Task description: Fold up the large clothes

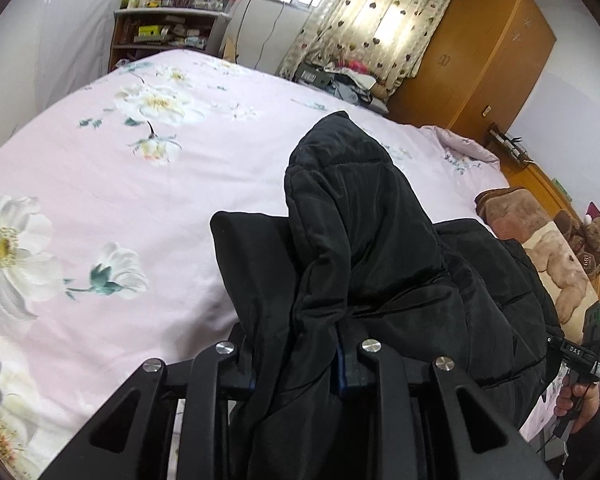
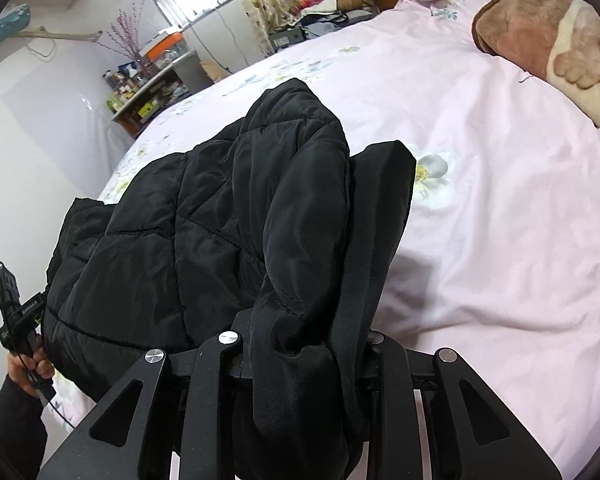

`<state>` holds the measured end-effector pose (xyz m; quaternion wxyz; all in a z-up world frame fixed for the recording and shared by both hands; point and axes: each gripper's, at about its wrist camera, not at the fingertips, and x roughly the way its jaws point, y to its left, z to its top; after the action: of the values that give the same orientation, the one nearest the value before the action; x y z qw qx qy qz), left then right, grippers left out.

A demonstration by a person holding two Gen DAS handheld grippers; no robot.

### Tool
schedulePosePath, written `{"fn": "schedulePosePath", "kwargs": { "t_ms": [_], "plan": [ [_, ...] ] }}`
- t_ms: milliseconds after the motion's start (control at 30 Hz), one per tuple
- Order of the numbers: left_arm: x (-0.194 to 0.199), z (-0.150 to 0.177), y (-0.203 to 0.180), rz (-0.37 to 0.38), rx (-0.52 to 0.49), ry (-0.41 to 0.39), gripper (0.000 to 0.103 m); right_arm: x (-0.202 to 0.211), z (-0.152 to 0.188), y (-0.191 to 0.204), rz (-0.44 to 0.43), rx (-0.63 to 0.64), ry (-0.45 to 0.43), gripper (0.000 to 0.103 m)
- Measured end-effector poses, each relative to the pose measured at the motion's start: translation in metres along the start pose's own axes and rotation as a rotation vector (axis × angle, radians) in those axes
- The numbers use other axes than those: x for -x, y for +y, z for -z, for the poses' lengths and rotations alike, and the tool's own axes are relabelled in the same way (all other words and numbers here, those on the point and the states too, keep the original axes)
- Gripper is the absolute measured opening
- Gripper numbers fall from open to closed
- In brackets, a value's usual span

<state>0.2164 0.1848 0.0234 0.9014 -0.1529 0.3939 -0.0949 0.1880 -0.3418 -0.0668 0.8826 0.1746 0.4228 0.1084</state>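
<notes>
A black quilted padded jacket (image 1: pixel 360 240) hangs bunched above a pink flower-printed bedsheet (image 1: pixel 112 184), the left gripper (image 1: pixel 300 360) and right gripper (image 2: pixel 304 344) each pinching a thick fold of it. Folding appears barely begun: no flat, squared layers are visible yet.

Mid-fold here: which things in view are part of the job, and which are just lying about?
Part of the job:
- black jacket
- left gripper, shut on the jacket
- right gripper, shut on the jacket
- bed, the folding surface

Lying about:
- brown blanket
- teddy bear
- shelf of clutter
- wardrobe
- curtain
</notes>
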Motion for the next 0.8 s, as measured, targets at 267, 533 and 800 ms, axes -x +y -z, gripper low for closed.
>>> {"fn": "schedulePosePath", "kwargs": {
  "t_ms": [267,533,800],
  "plan": [
    [0.022,-0.023,0.009,-0.013,-0.008,-0.053,0.027,-0.004,-0.012,0.021,-0.028,0.041,-0.019,0.026],
    [0.028,-0.059,0.023,-0.029,0.004,-0.109,0.027,-0.019,-0.047,0.056,-0.055,0.096,-0.054,0.026],
    [0.052,-0.036,0.025,0.033,0.018,-0.150,0.027,-0.001,-0.035,0.052,-0.091,0.108,-0.083,0.026]
  ]
}}
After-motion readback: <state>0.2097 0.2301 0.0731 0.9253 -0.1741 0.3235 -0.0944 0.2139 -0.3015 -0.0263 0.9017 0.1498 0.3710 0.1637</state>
